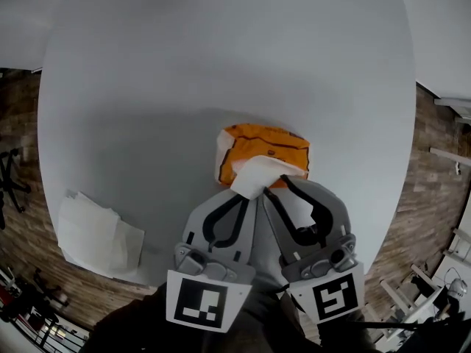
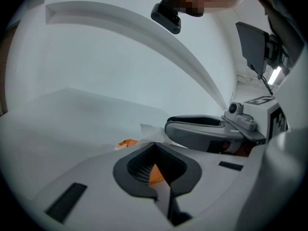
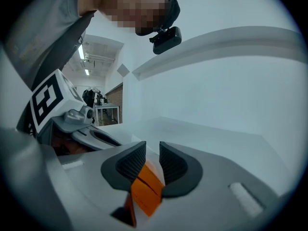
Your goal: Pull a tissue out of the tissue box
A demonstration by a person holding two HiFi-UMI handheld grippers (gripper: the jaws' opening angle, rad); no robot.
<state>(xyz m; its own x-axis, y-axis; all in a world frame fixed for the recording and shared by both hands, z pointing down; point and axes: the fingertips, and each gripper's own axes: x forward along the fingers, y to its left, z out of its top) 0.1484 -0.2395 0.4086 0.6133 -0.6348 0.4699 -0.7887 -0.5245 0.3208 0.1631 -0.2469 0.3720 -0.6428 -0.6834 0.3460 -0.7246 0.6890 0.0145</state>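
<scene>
The orange tissue box lies on the white counter, just ahead of both tools, with one white tissue standing out of its top towards the person. A small heap of loose tissues lies well apart, near the counter's left edge. The right tool has its ribbed pads a narrow gap apart with nothing pressed between them, and the orange of the box shows through the gap. The left tool has its jaws together at the tips, right by the lower edge of the tissue. No view shows whether a corner of the sheet is caught there. The step in hand looks like the reach for the protruding sheet, with no pull begun. The next move probably calls for the right tool to slide its gap over the free edge of the tissue and pinch only that sheet. It would then draw up and away while the box stays put, perhaps steadied by the left tool.
</scene>
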